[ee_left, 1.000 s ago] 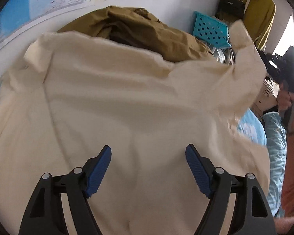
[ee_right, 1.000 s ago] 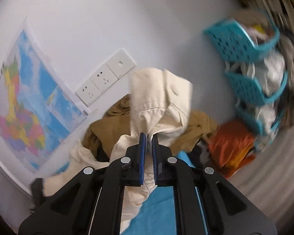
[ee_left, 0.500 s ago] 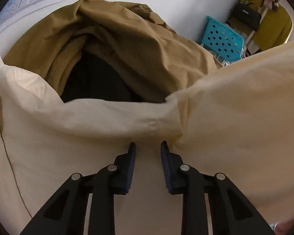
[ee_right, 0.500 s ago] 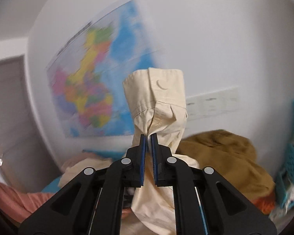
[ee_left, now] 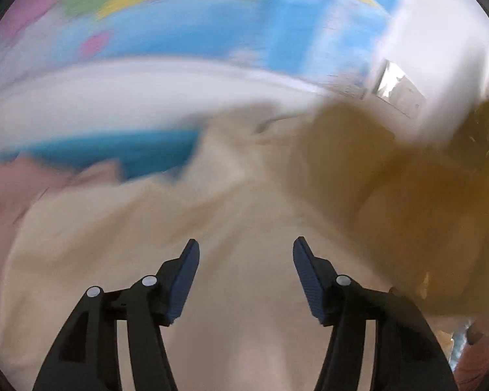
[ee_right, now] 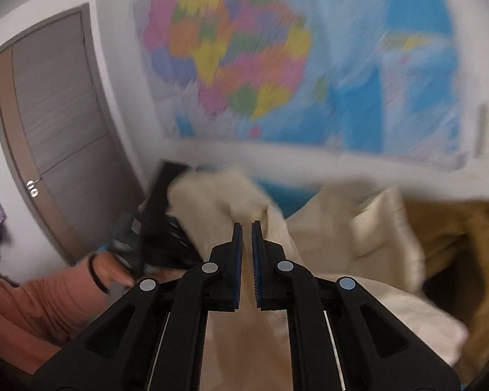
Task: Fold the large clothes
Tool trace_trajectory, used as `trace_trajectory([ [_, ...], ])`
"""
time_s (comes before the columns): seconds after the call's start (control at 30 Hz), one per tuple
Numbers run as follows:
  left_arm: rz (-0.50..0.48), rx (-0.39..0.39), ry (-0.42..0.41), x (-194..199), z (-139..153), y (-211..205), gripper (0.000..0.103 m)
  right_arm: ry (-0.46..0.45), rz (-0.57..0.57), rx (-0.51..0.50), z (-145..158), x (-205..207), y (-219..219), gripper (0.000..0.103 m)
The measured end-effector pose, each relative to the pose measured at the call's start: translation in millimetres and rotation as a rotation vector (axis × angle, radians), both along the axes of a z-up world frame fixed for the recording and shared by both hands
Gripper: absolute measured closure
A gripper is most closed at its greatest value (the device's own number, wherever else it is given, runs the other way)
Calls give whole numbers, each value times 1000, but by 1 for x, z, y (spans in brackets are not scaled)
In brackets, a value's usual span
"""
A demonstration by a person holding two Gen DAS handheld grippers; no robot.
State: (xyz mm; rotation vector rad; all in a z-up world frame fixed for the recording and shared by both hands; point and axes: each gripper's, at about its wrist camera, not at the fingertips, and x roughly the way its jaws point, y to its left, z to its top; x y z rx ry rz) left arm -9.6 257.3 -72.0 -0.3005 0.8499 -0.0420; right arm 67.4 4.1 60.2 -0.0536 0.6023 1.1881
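A large cream shirt (ee_left: 231,293) lies spread under my left gripper (ee_left: 246,254), which is open and empty just above the cloth; this view is blurred by motion. In the right wrist view my right gripper (ee_right: 247,228) is shut on a bunched part of the same cream shirt (ee_right: 225,195), which drapes down and to the right over the pile.
A mustard-brown garment (ee_left: 407,195) (ee_right: 456,238) is heaped to the right. A blue surface (ee_left: 114,153) and a pink cloth (ee_left: 13,189) lie at the left. A wall map (ee_right: 277,65), a grey door (ee_right: 55,130) and the person's orange-sleeved arm (ee_right: 32,306) show.
My left gripper has opened from nearly shut and swung left toward the map. My right gripper, still shut on the shirt, has come down and turned left, toward the door.
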Motion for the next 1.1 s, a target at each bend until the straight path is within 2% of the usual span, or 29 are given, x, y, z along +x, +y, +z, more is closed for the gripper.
trace_trajectory([
  [0.1,52,-50,26,-25,-15,35,45,62,18,-84,-35,4,34,92],
  [0.17,67,-79,10,-42,-19,52,45,131,22,-142,-58,7,49,65],
  [0.2,63,-89,-3,-49,-16,52,43,158,16,-188,-70,7,56,44],
  [0.23,57,-101,-19,-52,-14,56,40,162,8,-226,-78,5,59,43],
  [0.3,40,-103,-44,-58,-11,54,36,163,15,-237,-81,2,54,45],
  [0.4,-10,-81,-46,-53,-10,50,28,175,6,-171,-61,1,24,45],
  [0.47,-51,-75,-34,-38,-11,38,25,124,-43,-128,-40,0,-11,39],
  [0.57,-91,-60,-1,-19,-20,24,24,53,-174,-141,-22,8,-56,36],
  [0.63,-116,-56,25,-8,-28,16,22,62,-237,-167,-23,17,-81,36],
  [0.7,-141,-32,74,5,-38,6,18,104,-311,-218,-38,27,-105,34],
  [0.77,-179,-22,105,12,-46,-4,20,138,-347,-259,-55,33,-119,34],
  [0.8,-199,-24,114,14,-49,-8,33,161,-359,-278,-66,34,-125,35],
  [0.83,-208,-15,122,14,-51,-12,52,175,-365,-289,-74,35,-128,36],
  [0.9,-230,-1,126,12,-52,-19,70,192,-373,-302,-86,34,-135,37],
  [0.93,-241,-7,100,6,-48,-20,78,196,-375,-304,-91,34,-135,39],
  [1.03,-226,-27,43,-10,-31,-16,81,194,-375,-307,-99,34,-131,42],
  [1.1,-217,-53,6,-25,-17,-10,81,150,-380,-332,-100,33,-123,43],
])
